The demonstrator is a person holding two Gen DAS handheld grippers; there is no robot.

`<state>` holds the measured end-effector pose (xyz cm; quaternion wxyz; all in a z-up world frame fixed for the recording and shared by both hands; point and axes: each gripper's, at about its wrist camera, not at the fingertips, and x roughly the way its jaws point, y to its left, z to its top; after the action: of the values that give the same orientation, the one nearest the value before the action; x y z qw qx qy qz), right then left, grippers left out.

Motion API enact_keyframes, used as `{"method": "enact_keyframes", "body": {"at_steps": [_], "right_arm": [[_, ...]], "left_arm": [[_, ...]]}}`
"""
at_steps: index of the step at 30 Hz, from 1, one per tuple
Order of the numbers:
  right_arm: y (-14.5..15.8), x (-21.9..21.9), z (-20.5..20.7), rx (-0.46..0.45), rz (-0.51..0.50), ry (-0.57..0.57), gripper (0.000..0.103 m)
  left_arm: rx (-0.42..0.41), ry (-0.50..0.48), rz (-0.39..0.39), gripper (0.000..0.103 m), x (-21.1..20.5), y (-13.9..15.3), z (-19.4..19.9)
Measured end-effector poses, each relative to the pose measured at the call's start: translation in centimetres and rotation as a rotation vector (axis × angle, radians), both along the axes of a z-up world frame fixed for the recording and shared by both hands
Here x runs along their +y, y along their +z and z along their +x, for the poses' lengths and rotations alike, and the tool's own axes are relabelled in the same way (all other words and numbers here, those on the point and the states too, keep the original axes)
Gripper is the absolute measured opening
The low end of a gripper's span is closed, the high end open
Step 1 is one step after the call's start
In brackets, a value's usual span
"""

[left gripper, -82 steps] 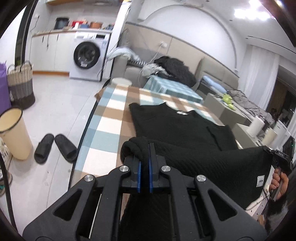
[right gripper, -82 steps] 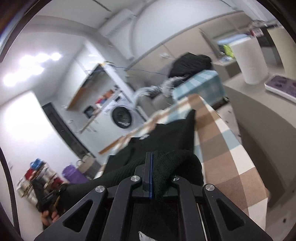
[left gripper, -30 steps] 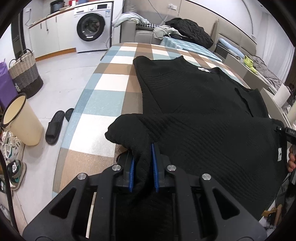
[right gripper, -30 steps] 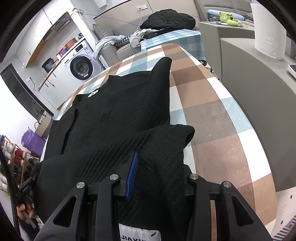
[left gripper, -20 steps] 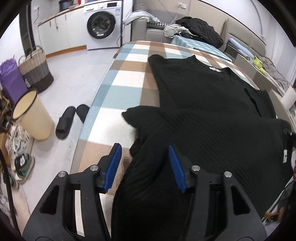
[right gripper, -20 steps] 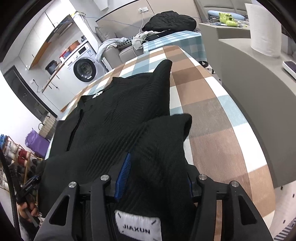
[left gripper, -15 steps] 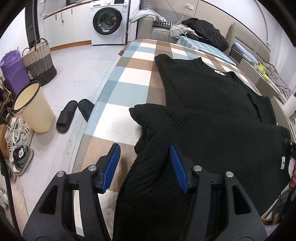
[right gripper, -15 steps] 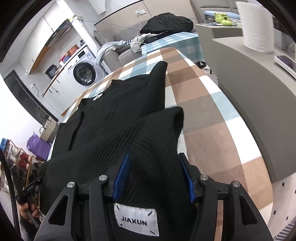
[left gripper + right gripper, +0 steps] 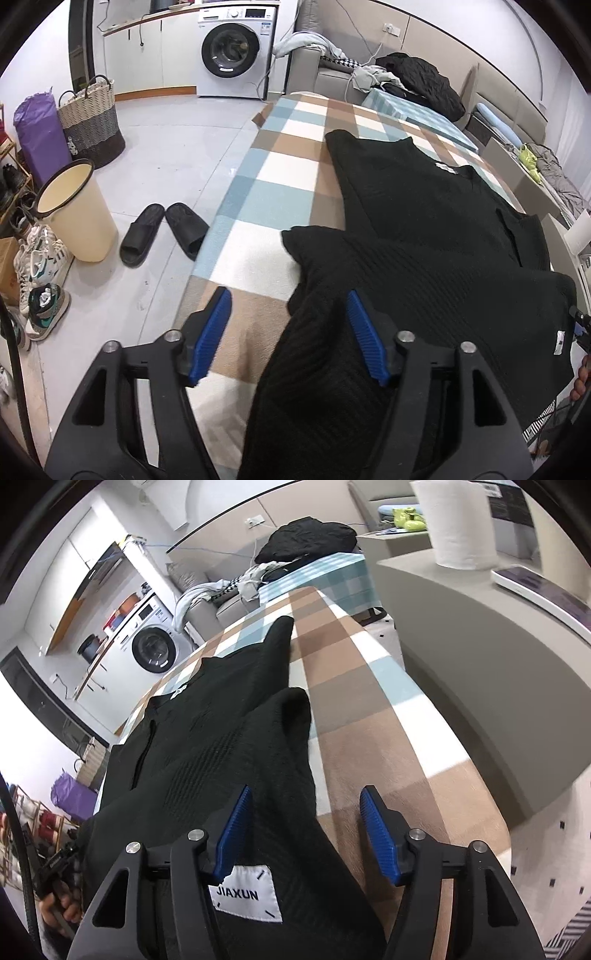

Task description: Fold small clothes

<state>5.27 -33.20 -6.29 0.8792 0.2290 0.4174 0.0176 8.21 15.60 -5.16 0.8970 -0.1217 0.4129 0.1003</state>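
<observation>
A black knit sweater point(image 9: 424, 229) lies on the checked table point(image 9: 284, 173), its near part folded up over the body. My left gripper point(image 9: 288, 332) is open, its blue pads either side of the folded edge's left corner, which drapes between them. In the right wrist view the same sweater point(image 9: 221, 738) shows with a white "JIAXUN" label point(image 9: 245, 897) near the camera. My right gripper point(image 9: 304, 834) is open, the cloth's right corner lying loose between its pads.
To the left of the table, on the floor, are black slippers point(image 9: 162, 232), a cream bin point(image 9: 74, 210), a woven basket point(image 9: 90, 122) and shoes. A washing machine point(image 9: 232, 48) and a sofa with clothes stand beyond. A grey counter point(image 9: 480, 657) with a paper roll borders the table's right.
Both grippers were shut on the sweater's hem corners and held it up; they carried it forward, laid it down folded over the body, opened, and have drawn back slightly.
</observation>
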Motion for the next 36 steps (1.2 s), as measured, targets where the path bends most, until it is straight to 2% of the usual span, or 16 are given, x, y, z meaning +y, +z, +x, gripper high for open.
{"method": "enact_keyframes", "body": {"at_steps": [6, 11, 17, 22, 28, 30, 32, 33, 34, 36], "right_arm": [[-0.2, -0.4, -2.0, 0.001, 0.022, -0.015, 0.062], [-0.3, -0.2, -3.3, 0.002, 0.052, 0.000, 0.065], [0.1, 0.4, -3.9, -0.010, 0.025, 0.013, 0.065], [0.0, 0.6, -4.1, 0.012, 0.008, 0.018, 0.065], [0.0, 1.3, -3.6, -0.008, -0.030, 0.049, 0.065], [0.1, 1.4, -3.1, -0.016, -0.046, 0.059, 0.065], [0.2, 1.6, -2.3, -0.031, -0.060, 0.071, 0.065], [0.3, 1.9, -2.0, -0.036, -0.069, 0.086, 0.057], [0.3, 2.3, -1.7, -0.036, -0.090, 0.110, 0.035], [0.3, 3.0, -1.6, -0.033, -0.166, 0.124, 0.015]], "left_arm": [[0.002, 0.019, 0.015, 0.078, 0.5, 0.1, -1.7], [0.008, 0.002, 0.011, 0.078, 0.6, -0.3, -3.2], [0.012, -0.105, -0.028, 0.078, -1.2, -0.8, -3.7], [0.012, -0.161, -0.022, 0.076, -2.8, -1.2, -3.3], [0.000, -0.160, -0.065, 0.038, -2.6, -1.6, -2.9], [-0.016, -0.157, -0.089, 0.023, -2.3, -1.6, -3.0], [-0.034, -0.156, -0.098, 0.015, -2.1, -1.5, -3.1], [-0.036, -0.154, -0.096, 0.012, -2.1, -1.4, -3.1], [-0.036, -0.150, -0.093, 0.011, -2.1, -1.4, -3.1], [-0.048, -0.146, -0.094, 0.005, -2.0, -1.1, -3.4]]}}
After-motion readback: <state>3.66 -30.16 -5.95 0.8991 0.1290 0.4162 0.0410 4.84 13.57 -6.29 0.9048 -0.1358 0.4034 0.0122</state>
